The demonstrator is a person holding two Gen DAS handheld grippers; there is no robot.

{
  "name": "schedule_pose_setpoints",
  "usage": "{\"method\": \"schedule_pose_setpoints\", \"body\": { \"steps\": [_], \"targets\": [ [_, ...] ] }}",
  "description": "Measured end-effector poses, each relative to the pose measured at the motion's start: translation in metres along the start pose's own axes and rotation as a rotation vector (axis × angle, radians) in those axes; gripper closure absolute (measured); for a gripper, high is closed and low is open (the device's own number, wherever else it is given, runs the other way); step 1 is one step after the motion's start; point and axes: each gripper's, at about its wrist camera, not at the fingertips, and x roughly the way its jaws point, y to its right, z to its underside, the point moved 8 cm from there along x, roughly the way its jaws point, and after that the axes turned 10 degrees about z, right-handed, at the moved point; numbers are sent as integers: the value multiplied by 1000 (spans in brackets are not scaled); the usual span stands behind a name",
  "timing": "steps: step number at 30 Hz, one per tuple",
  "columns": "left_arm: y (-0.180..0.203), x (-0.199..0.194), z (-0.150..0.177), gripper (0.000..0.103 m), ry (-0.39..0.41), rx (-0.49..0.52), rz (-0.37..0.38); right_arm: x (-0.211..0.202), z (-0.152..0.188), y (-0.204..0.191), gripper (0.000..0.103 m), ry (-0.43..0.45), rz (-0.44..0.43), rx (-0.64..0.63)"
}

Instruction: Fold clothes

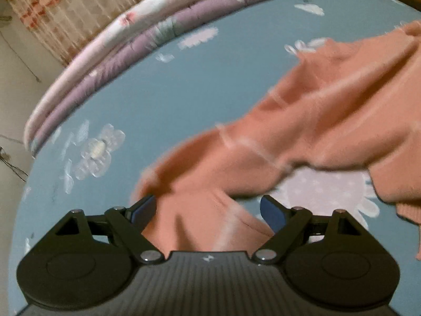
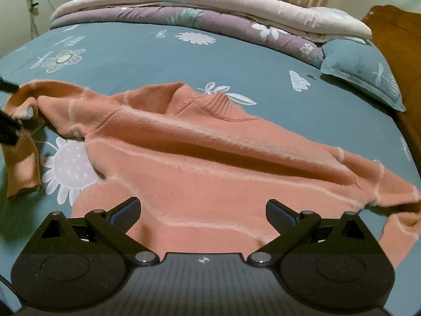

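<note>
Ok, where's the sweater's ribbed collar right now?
In the right wrist view the ribbed collar sits at the far edge of the orange sweater, centre frame, against the blue floral bedsheet, with the blue pillow off to its right.

An orange knitted sweater (image 2: 210, 158) lies spread across the blue flowered bedsheet (image 2: 147, 58), with folded quilts (image 2: 210, 8) behind it and a pillow (image 2: 368, 73) at right.

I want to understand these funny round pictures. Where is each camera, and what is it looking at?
Left wrist view: sits on the left gripper, looking down at the orange knitted sweater; jaws open, a sleeve between them.
Right wrist view: sits on the right gripper, facing the sweater's body; jaws open.
Both show the sweater, the blue flowered bedsheet and the folded quilts.
</note>
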Motion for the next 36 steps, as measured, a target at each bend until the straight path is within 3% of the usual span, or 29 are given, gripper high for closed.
{"method": "schedule_pose_setpoints", "body": {
  "steps": [4, 9, 16, 24, 27, 30, 33, 36],
  "targets": [
    [-17, 18, 20, 16, -74, -68, -151, 2, 0, 9, 0, 8, -14, -3],
    [-62, 0, 47, 15, -135, -141, -271, 1, 1, 21, 0, 24, -17, 11],
    [-134, -26, 68, 15, -200, -160, -408, 4, 5, 29, 0, 13, -9, 50],
    [-191, -37, 108, 15, -267, -225, -507, 5, 3, 25, 0, 0, 23, 50],
    [-197, -45, 105, 16, -215, -281, -457, 5, -3, 21, 0, -2, 32, 41],
    [-176, -47, 86, 16, -125, -280, -306, 6, -10, 12, 0, 1, 28, 13],
    [-130, -30, 62, 12, -53, -159, -145, 4, -15, -1, 0, 6, 26, -30],
    [-94, 0, 56, 12, -71, -18, -94, 1, -20, -11, 0, 13, 24, -73]
  ]
}}
